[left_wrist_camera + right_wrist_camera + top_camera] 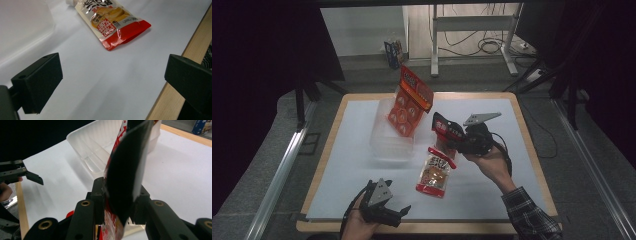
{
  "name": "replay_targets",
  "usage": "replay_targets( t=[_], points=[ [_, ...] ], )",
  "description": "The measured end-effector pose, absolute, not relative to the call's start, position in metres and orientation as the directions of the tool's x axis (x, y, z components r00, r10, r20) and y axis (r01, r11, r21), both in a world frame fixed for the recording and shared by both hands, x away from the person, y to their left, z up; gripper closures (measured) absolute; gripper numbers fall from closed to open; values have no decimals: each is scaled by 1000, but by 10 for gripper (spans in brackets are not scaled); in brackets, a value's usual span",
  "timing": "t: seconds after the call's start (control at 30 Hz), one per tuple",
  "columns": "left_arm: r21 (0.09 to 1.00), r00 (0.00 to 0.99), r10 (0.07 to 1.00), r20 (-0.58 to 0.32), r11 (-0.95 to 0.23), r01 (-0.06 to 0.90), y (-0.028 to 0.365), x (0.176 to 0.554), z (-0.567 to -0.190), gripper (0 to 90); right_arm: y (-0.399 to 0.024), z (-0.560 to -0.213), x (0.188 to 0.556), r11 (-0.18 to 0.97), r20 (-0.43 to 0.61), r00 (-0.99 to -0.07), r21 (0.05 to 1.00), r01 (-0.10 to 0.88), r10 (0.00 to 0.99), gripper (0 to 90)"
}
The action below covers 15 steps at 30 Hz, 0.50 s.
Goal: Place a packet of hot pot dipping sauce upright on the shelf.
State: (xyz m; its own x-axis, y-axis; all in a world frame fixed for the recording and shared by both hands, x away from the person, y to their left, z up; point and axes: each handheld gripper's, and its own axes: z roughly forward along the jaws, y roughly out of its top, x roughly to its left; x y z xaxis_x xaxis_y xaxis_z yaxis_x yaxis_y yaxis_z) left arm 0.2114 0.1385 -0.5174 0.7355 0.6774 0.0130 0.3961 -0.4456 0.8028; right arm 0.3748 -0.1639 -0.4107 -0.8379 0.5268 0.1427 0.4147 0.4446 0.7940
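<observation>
White sheeting covers the wooden-edged table [328, 150], and dark drapes close off the room on both sides. On the sheet stands a clear plastic tub [388, 134] with an orange snack pack [408, 102] propped upright in it, leaning against the far rim.

My right gripper [451, 134] is clamped on a red and black snack packet [445, 126], lifted clear of the table just to the right of the tub. In the right gripper view the packet [126, 170] rises edge-on from between the jaws, which pinch it near its lower end, and the tub [95, 147] lies straight beyond it.

I judge the step in hand to be carrying this packet into the tub. To do it well I should keep the grip firm, since the packet is thin and glossy and could slide. I would bring it over the open near part of the tub, clear of the orange pack so I don't topple it, lower it past the rim, and only then let go.

My left gripper [388, 209] waits at the near edge of the table, jaws wide apart with nothing between them. A red and cream sauce pouch [113, 21] lies flat ahead of it, between my two grippers in the high view [435, 172], and looks the likely next pick.
</observation>
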Motion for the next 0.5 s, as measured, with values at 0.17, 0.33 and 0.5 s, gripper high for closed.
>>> replay_targets(
  t=[0.17,0.33,0.5],
  points=[
    [802,721,693,-2,-429,414,146,208,-518,12,-154,-411,382,446,147,-844,794,412,516,688],
    [805,702,712,-26,-402,437,154,206,-518,8,-146,-412,387,456,141,-855,796,397,499,689],
    [804,694,719,-42,-388,451,156,206,-519,8,-136,-412,394,471,130,-867,795,381,481,689]
  ],
)
